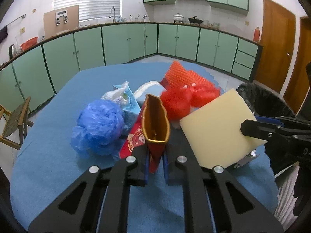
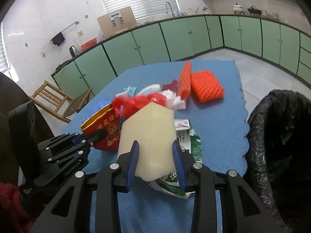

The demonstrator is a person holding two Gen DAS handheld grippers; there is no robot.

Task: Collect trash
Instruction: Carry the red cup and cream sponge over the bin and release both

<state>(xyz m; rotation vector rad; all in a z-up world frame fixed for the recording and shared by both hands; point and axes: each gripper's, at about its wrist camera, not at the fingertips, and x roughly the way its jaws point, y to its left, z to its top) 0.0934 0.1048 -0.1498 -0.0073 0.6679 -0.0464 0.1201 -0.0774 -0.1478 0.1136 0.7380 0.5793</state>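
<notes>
Left wrist view: left gripper (image 1: 155, 167) clamped on a red-and-gold paper bag (image 1: 155, 124), its blue-lined fingers (image 1: 145, 165) pinching the bag's lower edge; bag mouth open, gold inside, pointing away from the camera. All places below relative to this bag. Blue plastic bag (image 1: 98, 125), crumpled, just left of it, touching. Light-blue carton (image 1: 130, 102) behind-left, with white crumpled plastic (image 1: 114, 94) on top of it. Red plastic bag (image 1: 181, 101) behind-right, slightly blurred. Orange foam netting (image 1: 179, 73) further behind, past the red plastic. Cream foam block (image 1: 217, 128) just right of the paper bag, raised off the blue tablecloth (image 1: 48, 155), held at its right edge by the right gripper (image 1: 252, 130), which enters from the right side. Black-lined trash bin (image 1: 272, 101) well right, off the table edge. Green cabinets (image 1: 124, 42) far behind.

Right wrist view: right gripper (image 2: 156, 161) grasping the cream foam block (image 2: 149, 136), blue pads (image 2: 134, 157) pressed on both its sides. Red-and-gold paper bag (image 2: 106, 130) touching or overlapped by the block's left face, cannot tell which; left gripper (image 2: 93, 136) shut on the bag from the left. Red plastic bag (image 2: 136, 101) just behind it. Orange foam netting (image 2: 202, 85) behind-right, lying on the tablecloth (image 2: 219, 120). Green-and-white printed packet (image 2: 184, 149) right of the bag, partly under the block. Black-lined trash bin (image 2: 278, 132) far right beside the table. Wooden chair (image 2: 58, 101) left-behind on the floor.
</notes>
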